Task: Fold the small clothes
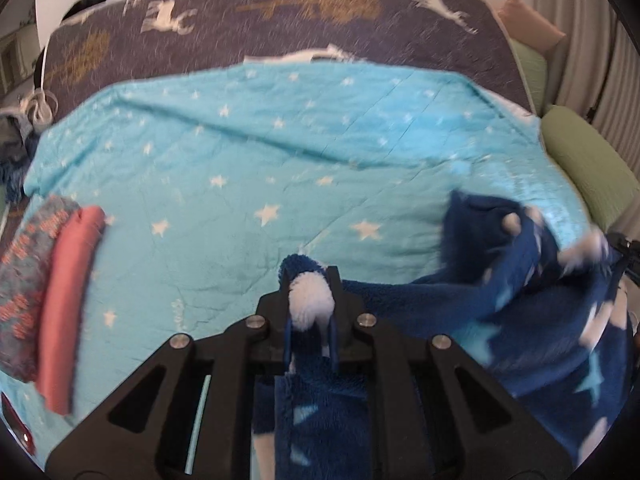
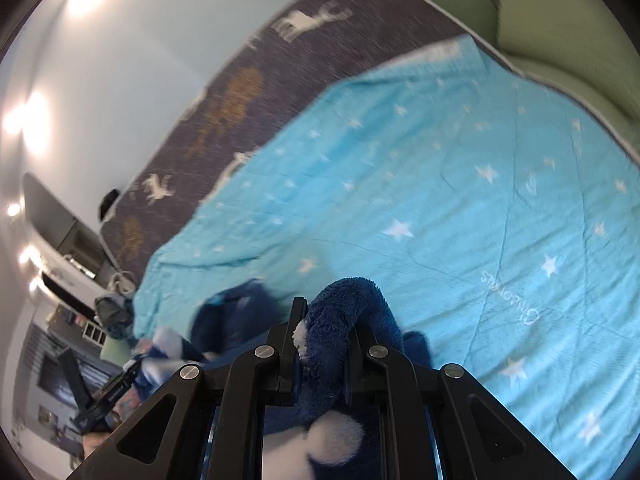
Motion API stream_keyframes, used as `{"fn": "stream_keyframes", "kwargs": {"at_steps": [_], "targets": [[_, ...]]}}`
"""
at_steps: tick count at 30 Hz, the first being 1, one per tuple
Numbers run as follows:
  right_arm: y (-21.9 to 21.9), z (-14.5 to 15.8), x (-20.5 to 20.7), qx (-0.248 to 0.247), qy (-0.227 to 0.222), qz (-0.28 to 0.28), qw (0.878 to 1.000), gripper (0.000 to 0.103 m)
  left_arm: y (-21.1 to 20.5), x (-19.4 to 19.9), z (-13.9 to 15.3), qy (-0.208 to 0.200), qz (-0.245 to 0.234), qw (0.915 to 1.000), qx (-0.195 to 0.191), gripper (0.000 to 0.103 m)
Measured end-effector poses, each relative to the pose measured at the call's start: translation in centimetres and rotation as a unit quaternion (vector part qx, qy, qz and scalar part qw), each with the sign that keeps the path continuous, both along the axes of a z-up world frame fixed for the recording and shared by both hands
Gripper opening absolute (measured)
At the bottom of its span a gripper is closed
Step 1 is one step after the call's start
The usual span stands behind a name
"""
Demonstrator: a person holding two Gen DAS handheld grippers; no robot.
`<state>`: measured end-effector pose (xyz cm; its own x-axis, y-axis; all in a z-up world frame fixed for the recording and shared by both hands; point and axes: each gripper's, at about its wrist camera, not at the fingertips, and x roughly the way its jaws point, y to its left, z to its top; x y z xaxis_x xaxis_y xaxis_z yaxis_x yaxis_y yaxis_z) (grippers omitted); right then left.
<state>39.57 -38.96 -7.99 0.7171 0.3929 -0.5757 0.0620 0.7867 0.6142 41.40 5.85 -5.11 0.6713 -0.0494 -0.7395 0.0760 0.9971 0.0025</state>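
At the far left of the bed I see a folded pile (image 1: 48, 292), patterned grey-and-pink cloth with a plain pink piece beside it, lying on the turquoise star blanket (image 1: 256, 152). My left hand-held gripper (image 1: 310, 292) is clamped on an edge of the navy fleece garment (image 1: 540, 320), a white patch of it bunched between the pads. From there the fleece runs to the right, slung above the near part of the blanket, up to my right hand-held gripper (image 2: 324, 328), which pinches a thick roll of the same navy pile. I judge this thing light, very soft and floppy, with no stiffness, so it sags in the middle and needs both corners held apart to lie flat. The plush is grippy rather than slick, not fragile, but bulky: a pinch close to the hem or a corner seam should hold better than a fat fold, which could creep out
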Motion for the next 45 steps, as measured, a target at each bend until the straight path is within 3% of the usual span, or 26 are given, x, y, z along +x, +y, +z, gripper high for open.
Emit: {"fn": "stream_keyframes", "kwargs": {"at_steps": [5, 7, 9, 11, 13, 16, 19, 22, 25, 27, 31, 35, 38, 40, 42, 43, 45], "targets": [[-0.4, -3.9, 1.4, 0.014, 0.04, 0.009, 0.999, 0.016, 0.1, 0.7, -1.7, 0.018, -0.006, 0.9998, -0.005, 0.021], [-0.7, -3.7, 1.6, 0.024, 0.041, 0.01, 0.999, 0.021, 0.0, 0.6, -1.3, 0.01, 0.002, 0.9999, 0.003, 0.033], [-0.8, -2.9, 1.5, 0.02, 0.042, 0.01, 0.999, 0.028, 0.2, 0.5, -0.5, 0.0, 0.01, 0.9999, 0.009, 0.043], [-0.7, -1.6, 0.9, 0.01, 0.04, 0.003, 0.999, 0.038, 0.6, -0.3, 1.0, -0.017, 0.01, 0.9998, -0.001, 0.045], [-0.8, 0.2, -0.4, -0.002, 0.023, -0.011, 1.0, 0.054, 1.0, -1.1, 2.7, -0.039, 0.011, 0.9991, -0.015, 0.053], [-0.3, 4.1, -3.5, -0.037, -0.026, -0.016, 0.999, 0.057, 1.4, -3.6, 5.6, -0.077, 0.006, 0.9967, -0.025, 0.058], [1.4, 7.0, -6.0, -0.076, -0.044, 0.013, 0.996, 0.057, 1.0, -5.9, 7.4, -0.076, -0.035, 0.9963, -0.019, 0.058], [4.9, 8.2, -7.9, -0.1, -0.049, 0.091, 0.99, 0.057, -0.9, -8.6, 7.7, -0.066, -0.107, 0.992, -0.013, 0.058], [8.9, 7.2, -8.7, -0.118, -0.028, 0.162, 0.979, 0.057, -3.8, -9.8, 6.2, -0.015, -0.177, 0.9839, -0.013, 0.058], [11.7, 6.0, -8.5, -0.147, -0.006, 0.19, 0.971, 0.057, -6.3, -10.0, 4.5, 0.022, -0.217, 0.9759, 0.009, 0.058], [15.6, 3.5, -6.3, -0.212, 0.027, 0.201, 0.956, 0.057, -10.4, -8.4, 1.8, 0.035, -0.246, 0.9661, 0.07, 0.058], [15.5, 3.0, -3.0, -0.237, 0.01, 0.168, 0.957, 0.057, -11.1, -3.9, 1.5, 0.013, -0.207, 0.9762, 0.063, 0.058], [14.4, 3.2, 0.9, -0.248, -0.018, 0.129, 0.96, 0.057, -8.9, 1.0, 1.2, -0.011, -0.107, 0.9927, 0.054, 0.058], [13.2, 2.1, 3.6, -0.236, -0.007, 0.103, 0.966, 0.057, -7.1, 3.4, -0.4, -0.005, -0.043, 0.9972, 0.061, 0.058], [11.8, -0.5, 6.1, -0.198, 0.037, 0.086, 0.976, 0.057, -4.9, 5.5, -3.2, 0.056, -0.005, 0.9978, 0.035, 0.058], [10.8, -2.0, 6.8, -0.155, 0.057, 0.087, 0.982, 0.057, -3.7, 5.9, -4.4, 0.079, 0.0, 0.9969, -0.003, 0.059], [9.2, -2.8, 6.8, -0.091, 0.054, 0.084, 0.991, 0.057, -2.6, 5.3, -3.9, 0.061, 0.002, 0.9972, -0.042, 0.059]]}}
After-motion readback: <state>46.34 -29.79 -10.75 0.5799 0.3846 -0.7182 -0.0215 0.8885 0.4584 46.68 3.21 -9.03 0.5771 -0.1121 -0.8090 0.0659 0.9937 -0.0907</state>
